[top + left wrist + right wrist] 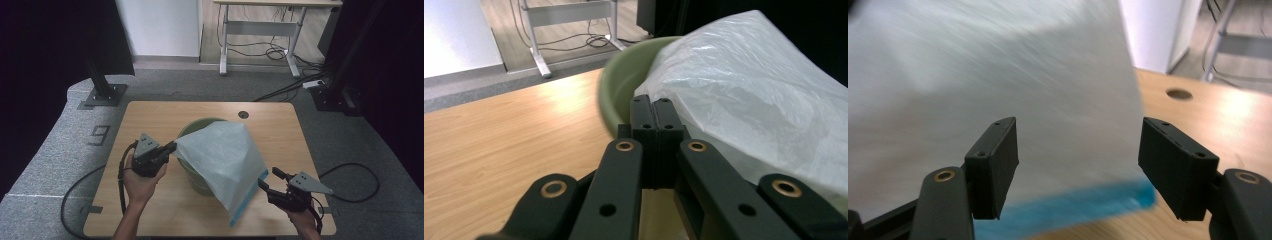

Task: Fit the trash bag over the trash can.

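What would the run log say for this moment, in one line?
left claw: shut on white plastic bag | right claw: open by bag's blue edge | bag: draped over green round bin

Mostly hidden under the white bag [223, 160]: the green basin [196, 129]. Blurred in the right gripper view: bag surface, blue edge [1068, 210].

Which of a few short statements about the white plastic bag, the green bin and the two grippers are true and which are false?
1. The left gripper is shut on the white plastic bag. True.
2. The right gripper is clamped on the bag's blue strip. False: its jaws stand open, with nothing pinched.
3. The bag lies over the round green plastic bin. True.
4. The bin stands on the grey carpet. False: it stands on the wooden table.
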Demonstrator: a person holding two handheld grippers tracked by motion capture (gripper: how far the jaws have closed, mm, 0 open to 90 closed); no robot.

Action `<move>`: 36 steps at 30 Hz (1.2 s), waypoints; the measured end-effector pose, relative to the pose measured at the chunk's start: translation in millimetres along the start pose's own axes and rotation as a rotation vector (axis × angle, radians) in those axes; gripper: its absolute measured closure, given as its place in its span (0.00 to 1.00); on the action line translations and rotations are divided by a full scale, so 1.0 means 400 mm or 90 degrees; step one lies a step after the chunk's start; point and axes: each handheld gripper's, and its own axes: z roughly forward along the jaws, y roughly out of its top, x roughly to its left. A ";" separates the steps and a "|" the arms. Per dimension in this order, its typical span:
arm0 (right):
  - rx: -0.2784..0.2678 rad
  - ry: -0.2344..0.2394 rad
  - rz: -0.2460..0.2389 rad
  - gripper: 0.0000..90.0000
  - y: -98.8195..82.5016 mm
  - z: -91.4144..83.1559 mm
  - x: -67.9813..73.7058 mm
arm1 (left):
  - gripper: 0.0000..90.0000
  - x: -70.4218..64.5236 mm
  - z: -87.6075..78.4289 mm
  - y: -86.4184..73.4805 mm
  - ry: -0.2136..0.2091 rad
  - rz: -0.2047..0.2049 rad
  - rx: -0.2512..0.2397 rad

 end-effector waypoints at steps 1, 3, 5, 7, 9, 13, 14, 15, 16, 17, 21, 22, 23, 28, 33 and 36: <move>0.003 -0.003 0.003 0.35 -0.006 0.005 -0.006 | 0.99 0.010 0.001 0.003 0.003 -0.001 0.002; 0.003 0.003 0.012 0.34 -0.015 0.011 -0.014 | 1.00 0.031 0.004 0.007 0.008 -0.007 0.005; -0.001 0.007 0.013 0.33 -0.019 0.016 -0.018 | 1.00 0.054 0.008 0.012 0.013 -0.019 0.009; -0.003 0.013 0.014 0.32 -0.021 0.025 -0.025 | 0.99 0.068 0.009 0.015 0.017 -0.026 0.009; -0.004 0.021 0.022 0.32 -0.021 0.037 -0.032 | 0.99 0.078 0.009 0.017 0.021 -0.028 0.007; -0.002 0.034 0.022 0.31 -0.025 0.065 -0.044 | 0.99 0.088 0.010 0.016 0.019 -0.027 0.006; 0.000 0.039 0.028 0.31 -0.027 0.073 -0.048 | 0.99 0.091 0.011 0.015 0.016 -0.029 0.007; 0.000 0.047 0.037 0.31 -0.030 0.079 -0.054 | 0.99 0.092 0.011 0.014 0.013 -0.029 0.007; -0.002 0.059 0.049 0.32 -0.033 0.086 -0.058 | 0.99 0.093 0.012 0.013 0.011 -0.029 0.007; 0.000 0.069 0.057 0.34 -0.036 0.092 -0.062 | 0.99 0.093 0.012 0.012 0.008 -0.031 0.006; 0.007 0.096 0.057 0.66 -0.048 0.106 -0.062 | 0.99 0.092 0.016 0.007 -0.005 -0.036 0.007; 0.005 0.102 0.062 0.78 -0.050 0.105 -0.062 | 0.99 0.089 0.017 0.006 -0.007 -0.036 0.006; 0.004 0.112 0.069 0.88 -0.049 0.103 -0.063 | 0.99 0.084 0.018 0.006 -0.008 -0.032 0.002; -0.043 0.120 0.069 0.98 -0.015 0.057 -0.064 | 0.99 0.051 0.033 0.020 -0.025 -0.009 0.003; -0.099 0.115 0.078 0.98 0.048 -0.002 -0.071 | 0.99 0.011 0.078 0.035 -0.061 0.005 0.019; -0.117 0.109 0.085 0.98 0.079 -0.027 -0.079 | 0.96 -0.008 0.100 0.034 -0.079 0.019 0.034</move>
